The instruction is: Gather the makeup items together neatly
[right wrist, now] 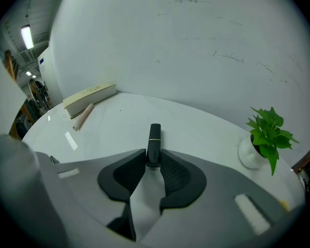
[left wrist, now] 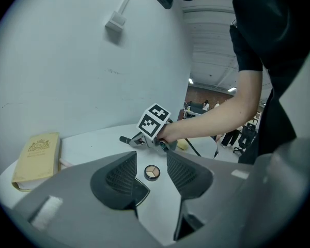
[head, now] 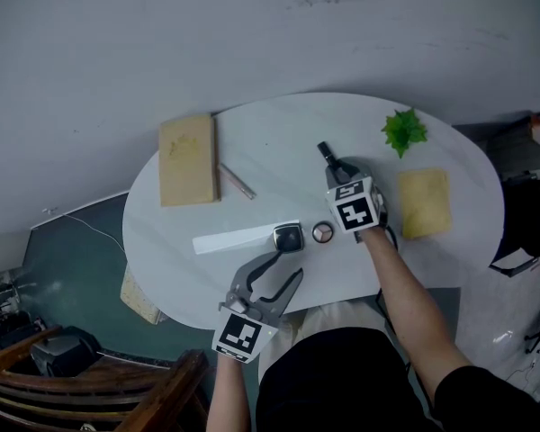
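My right gripper point(right wrist: 154, 164), clamped on just the near end of the black lipstick point(right wrist: 154, 138) toward the table's point(head: 279, 124) far edge, may let it pivot and slip; my left gripper point(left wrist: 151, 158) stands jaws apart before the round palette point(left wrist: 152, 172).

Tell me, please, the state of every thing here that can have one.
right gripper: shut on the black tube
left gripper: open, gripping nothing
round palette: colours showing, lying flat
tan book: closed, lying flat
potted plant: upright
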Available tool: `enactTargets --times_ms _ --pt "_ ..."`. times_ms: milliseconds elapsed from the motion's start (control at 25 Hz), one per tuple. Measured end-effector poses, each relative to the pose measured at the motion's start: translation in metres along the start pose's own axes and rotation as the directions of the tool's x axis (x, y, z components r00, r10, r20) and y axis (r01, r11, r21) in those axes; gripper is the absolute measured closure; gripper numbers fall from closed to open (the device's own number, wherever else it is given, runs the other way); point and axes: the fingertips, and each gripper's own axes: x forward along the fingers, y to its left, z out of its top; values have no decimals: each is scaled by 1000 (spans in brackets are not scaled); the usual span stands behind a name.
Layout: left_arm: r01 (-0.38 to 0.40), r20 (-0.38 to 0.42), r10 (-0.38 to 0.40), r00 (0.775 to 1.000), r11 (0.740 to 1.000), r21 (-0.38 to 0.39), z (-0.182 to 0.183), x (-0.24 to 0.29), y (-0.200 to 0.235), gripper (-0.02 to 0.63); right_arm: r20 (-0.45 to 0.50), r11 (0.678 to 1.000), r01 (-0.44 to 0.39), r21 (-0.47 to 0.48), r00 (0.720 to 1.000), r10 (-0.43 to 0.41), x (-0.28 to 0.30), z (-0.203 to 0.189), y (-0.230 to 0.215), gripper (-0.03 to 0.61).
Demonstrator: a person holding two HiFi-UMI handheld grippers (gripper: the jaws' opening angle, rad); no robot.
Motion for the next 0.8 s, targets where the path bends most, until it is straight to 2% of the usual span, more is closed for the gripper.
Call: enactTargets --times_ms 160,800 --pt "-4 4 4 1000 1000 -18 1 -1 -1 436 -3 1000 -1 8 1000 1 -4 -2 0 482" --pt "36 15 -36 999 999 23 1 10 -17 436 -1 999 13 50 1000 -13 -54 -40 7 483"
